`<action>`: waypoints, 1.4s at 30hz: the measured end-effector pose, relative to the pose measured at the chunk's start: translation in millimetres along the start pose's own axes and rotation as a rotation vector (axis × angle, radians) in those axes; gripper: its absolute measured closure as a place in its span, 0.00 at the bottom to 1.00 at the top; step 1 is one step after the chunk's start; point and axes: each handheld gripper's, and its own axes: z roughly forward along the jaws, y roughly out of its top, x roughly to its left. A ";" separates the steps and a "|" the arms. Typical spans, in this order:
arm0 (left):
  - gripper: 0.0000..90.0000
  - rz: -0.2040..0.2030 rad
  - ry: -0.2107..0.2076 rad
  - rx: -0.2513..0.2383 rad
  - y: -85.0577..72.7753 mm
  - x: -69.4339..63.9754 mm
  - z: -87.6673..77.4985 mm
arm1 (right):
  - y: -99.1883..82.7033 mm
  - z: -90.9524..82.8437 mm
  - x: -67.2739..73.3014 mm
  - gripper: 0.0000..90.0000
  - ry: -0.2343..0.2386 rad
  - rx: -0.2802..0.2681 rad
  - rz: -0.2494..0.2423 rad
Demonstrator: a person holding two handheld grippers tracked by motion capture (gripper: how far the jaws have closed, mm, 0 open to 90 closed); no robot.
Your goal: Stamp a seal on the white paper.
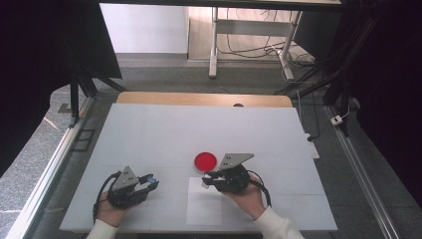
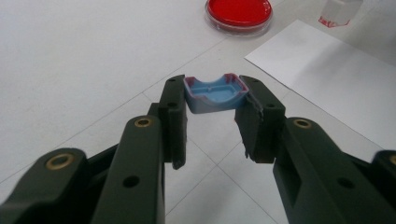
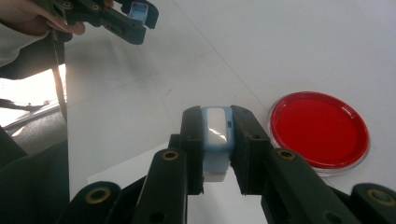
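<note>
**Both grippers holding parts near the table's front edge**

A white table [image 1: 149,129] is standing in a dim room. My left gripper [image 1: 149,184] is clamping a blue cap [image 2: 215,93] near the front-left corner. My right gripper [image 3: 217,135] is gripping a small blue-and-white container [image 3: 217,130] beside the red dish [image 1: 205,160], over a paper sheet [image 1: 204,209] at the front edge.
</note>
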 end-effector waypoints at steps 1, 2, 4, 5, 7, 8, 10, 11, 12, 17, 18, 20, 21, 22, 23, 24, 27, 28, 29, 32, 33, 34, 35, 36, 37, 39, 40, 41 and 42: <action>0.71 0.000 0.000 0.000 0.0 -0.1 0.0 | -0.9 0.2 0.5 0.83 0.002 0.001 -0.001; 0.71 0.001 0.000 0.001 0.1 -0.1 0.1 | -1.5 0.2 1.0 0.83 0.004 0.007 -0.003; 0.71 0.001 -0.001 0.001 0.1 -0.2 0.2 | -3.0 0.5 2.2 0.83 0.003 0.010 -0.009; 0.71 0.001 0.000 0.001 0.0 -0.2 0.3 | -3.5 0.4 2.8 0.83 0.004 0.017 -0.009; 0.71 0.000 0.000 0.002 -0.1 -0.2 0.4 | -5.1 0.8 3.9 0.83 0.004 0.019 -0.012; 0.71 0.000 -0.001 0.002 -0.1 -0.1 0.4 | -6.0 1.2 4.6 0.83 0.005 0.022 -0.013; 0.71 0.000 0.000 0.001 -0.1 -0.2 0.3 | -7.8 2.3 6.2 0.83 0.011 0.024 -0.018; 0.71 0.000 0.000 0.002 -0.1 -0.2 0.3 | -8.4 2.5 6.8 0.83 0.005 0.035 -0.028; 0.71 0.000 0.000 0.002 -0.1 -0.3 0.4 | -9.0 3.3 7.5 0.83 0.011 0.035 -0.029; 0.71 0.002 0.000 0.003 -0.2 -0.9 1.1 | -10.2 5.2 9.3 0.83 0.019 0.039 -0.038; 0.71 0.001 0.000 0.003 -0.2 -0.9 1.0 | -10.6 6.0 9.8 0.83 0.020 0.040 -0.039; 0.71 0.002 -0.001 0.002 -0.2 -0.8 0.9 | -11.1 7.5 10.4 0.83 0.020 0.045 -0.044; 0.71 0.002 0.000 0.002 -0.2 -0.8 0.8 | -11.3 8.2 10.9 0.83 0.021 0.049 -0.045; 0.71 0.002 0.001 0.002 -0.2 -0.9 0.8 | -11.6 9.0 11.4 0.83 0.020 0.047 -0.047; 0.71 0.002 0.000 0.003 -0.2 -0.9 0.9 | -12.0 9.9 11.7 0.83 0.022 0.047 -0.051; 0.71 0.003 0.000 0.003 -0.2 -1.0 0.9 | -12.1 10.2 12.2 0.83 0.019 0.055 -0.056; 0.71 0.002 0.000 0.004 -0.2 -0.9 1.1 | -12.9 12.5 14.0 0.83 0.013 0.060 -0.071; 0.71 0.003 0.000 0.004 -0.3 -0.9 1.1 | -13.1 12.9 14.3 0.83 0.010 0.065 -0.074; 0.71 0.002 0.000 0.004 -0.3 -0.8 1.1 | -13.5 13.6 14.1 0.83 0.012 0.064 -0.077; 0.71 0.004 -0.001 0.005 -0.3 -0.8 1.2 | -14.2 14.4 14.0 0.83 0.006 0.075 -0.083; 0.71 0.004 -0.001 0.006 -0.3 -0.9 1.2 | -14.5 14.8 14.0 0.83 0.009 0.074 -0.078; 0.71 0.004 -0.001 0.006 -0.3 -0.9 1.2 | -14.7 15.1 13.8 0.83 0.008 0.074 -0.078; 0.71 0.004 -0.001 0.006 -0.3 -0.9 1.2 | -14.9 15.2 13.8 0.83 0.007 0.075 -0.076; 0.71 0.004 -0.001 0.006 -0.3 -0.9 1.2 | -14.9 15.3 13.8 0.83 0.006 0.077 -0.077; 0.71 0.004 -0.001 0.006 -0.3 -0.9 1.2 | -15.1 15.6 13.7 0.83 0.005 0.077 -0.079; 0.71 0.003 -0.002 0.006 -0.4 -0.8 1.3 | -15.5 16.4 14.1 0.83 0.008 0.075 -0.080; 0.71 0.004 -0.002 0.006 -0.4 -0.8 1.4 | -15.4 16.4 14.5 0.83 0.004 0.082 -0.081; 0.71 0.004 -0.001 0.006 -0.4 -0.8 1.4 | -15.5 16.8 14.6 0.83 0.005 0.083 -0.081; 0.71 0.004 -0.002 0.006 -0.4 -0.8 1.4 | -15.7 17.0 14.5 0.83 0.005 0.086 -0.082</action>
